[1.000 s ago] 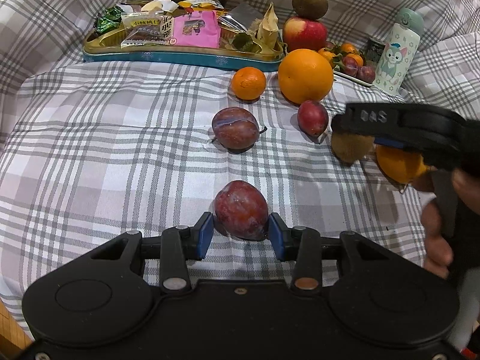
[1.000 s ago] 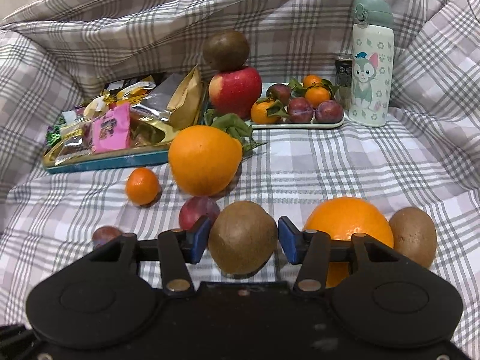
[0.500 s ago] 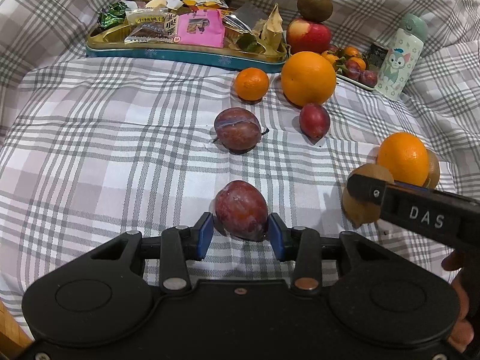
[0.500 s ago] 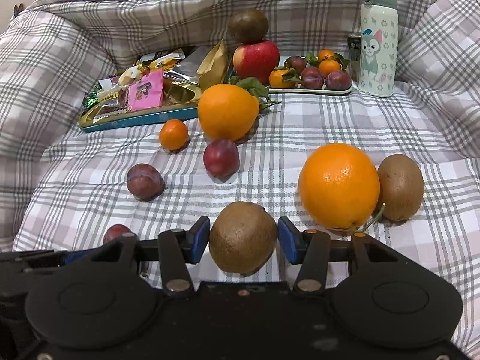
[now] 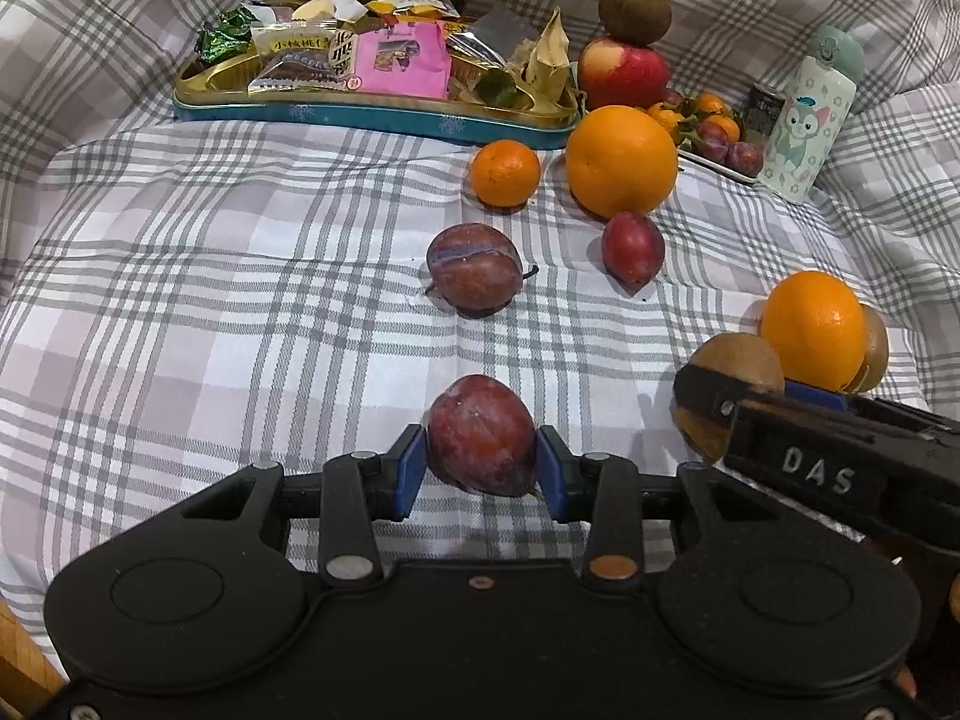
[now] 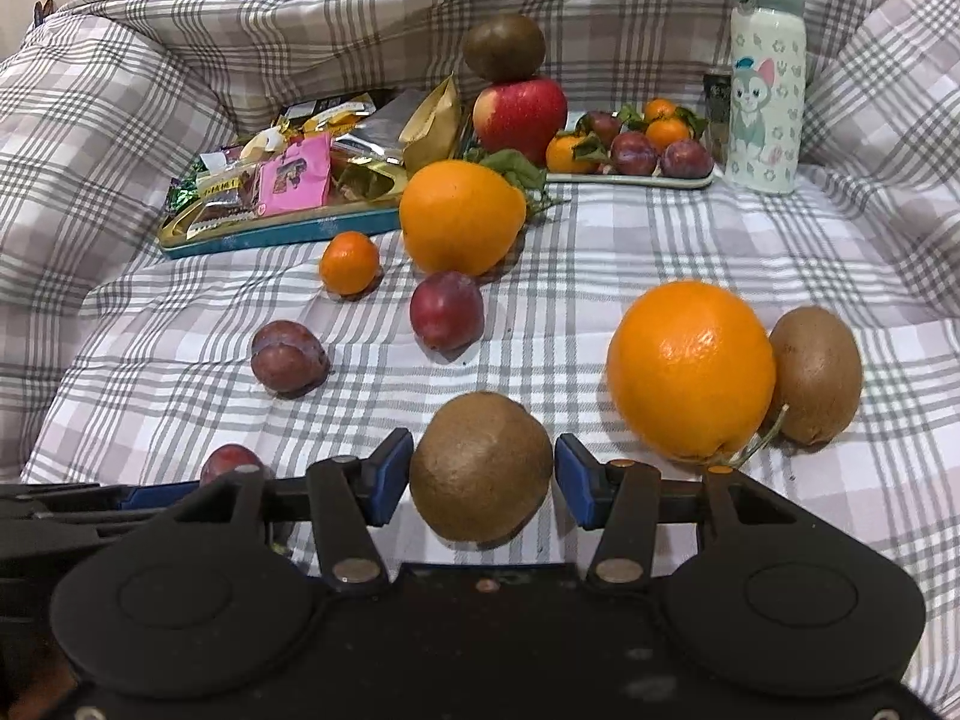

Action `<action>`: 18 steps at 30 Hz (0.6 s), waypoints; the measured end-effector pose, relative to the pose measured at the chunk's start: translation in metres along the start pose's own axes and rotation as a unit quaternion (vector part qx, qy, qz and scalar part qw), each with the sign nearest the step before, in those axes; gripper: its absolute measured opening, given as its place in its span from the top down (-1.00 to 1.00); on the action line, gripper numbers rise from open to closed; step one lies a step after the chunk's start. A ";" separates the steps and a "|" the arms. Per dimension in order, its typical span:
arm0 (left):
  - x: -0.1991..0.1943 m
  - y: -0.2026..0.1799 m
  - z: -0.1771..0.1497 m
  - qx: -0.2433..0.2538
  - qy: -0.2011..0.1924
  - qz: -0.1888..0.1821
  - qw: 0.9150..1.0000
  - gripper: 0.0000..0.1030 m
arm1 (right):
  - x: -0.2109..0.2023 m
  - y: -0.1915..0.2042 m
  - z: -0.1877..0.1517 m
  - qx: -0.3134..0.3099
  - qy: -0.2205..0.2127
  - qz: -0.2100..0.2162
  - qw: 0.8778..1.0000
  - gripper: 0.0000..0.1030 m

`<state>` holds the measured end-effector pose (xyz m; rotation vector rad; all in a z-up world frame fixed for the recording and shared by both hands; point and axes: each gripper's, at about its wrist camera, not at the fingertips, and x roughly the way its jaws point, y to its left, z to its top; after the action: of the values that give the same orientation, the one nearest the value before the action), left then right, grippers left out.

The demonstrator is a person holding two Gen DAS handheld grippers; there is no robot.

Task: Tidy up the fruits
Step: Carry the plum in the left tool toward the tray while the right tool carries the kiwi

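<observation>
Left gripper [image 5: 482, 465]: pads closed on a plum [image 5: 480, 435], one pad on each flank, fruit low over the cloth [image 5: 210, 300]; contact with the cloth cannot be told. Plum's long axis runs roughly 12–6, along the fingers.

Right gripper [image 6: 483, 480]: holds a kiwi [image 6: 480, 468] between its pads, partly open to the fruit's width. Its left pad touches the skin; the right pad looks just at it. Kiwi sits rounded, long axis not clear.

From the left gripper outward: second plum [image 5: 475, 270] at 12, near; red plum [image 5: 633, 247] at 1; mandarin [image 5: 505, 173] at 12, beyond; big orange [image 5: 621, 161] at 1; snack tin [image 5: 372, 114] at 11, far.

From the right gripper outward: orange [image 6: 690, 369] at 1, near, with a second kiwi [image 6: 815, 375] touching its right side, at 2. Far at 1, a tray [image 6: 630, 181] of small fruit.

Judgement: sorting by kind is under way. The held kiwi's mate lies at 2 of the right gripper, behind the orange, so that hand is nearer; the orange blocks a straight path. The left hand's plum has its mates at 12 to 1.
</observation>
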<state>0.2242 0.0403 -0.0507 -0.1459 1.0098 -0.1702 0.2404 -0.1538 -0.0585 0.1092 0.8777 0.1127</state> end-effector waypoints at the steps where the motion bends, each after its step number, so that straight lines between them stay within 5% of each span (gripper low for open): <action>1: 0.000 0.000 0.000 0.000 0.000 0.001 1.000 0.07 | 0.001 0.001 -0.001 -0.001 0.003 -0.001 1.000 -0.01; 18: -0.014 -0.009 -0.002 0.012 -0.016 0.006 1.000 0.11 | -0.023 -0.017 -0.012 0.018 -0.019 0.007 1.000 -0.02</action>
<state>0.2144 0.0348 -0.0381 -0.1215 0.9756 -0.1685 0.2175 -0.1729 -0.0512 0.1505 0.8423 0.1069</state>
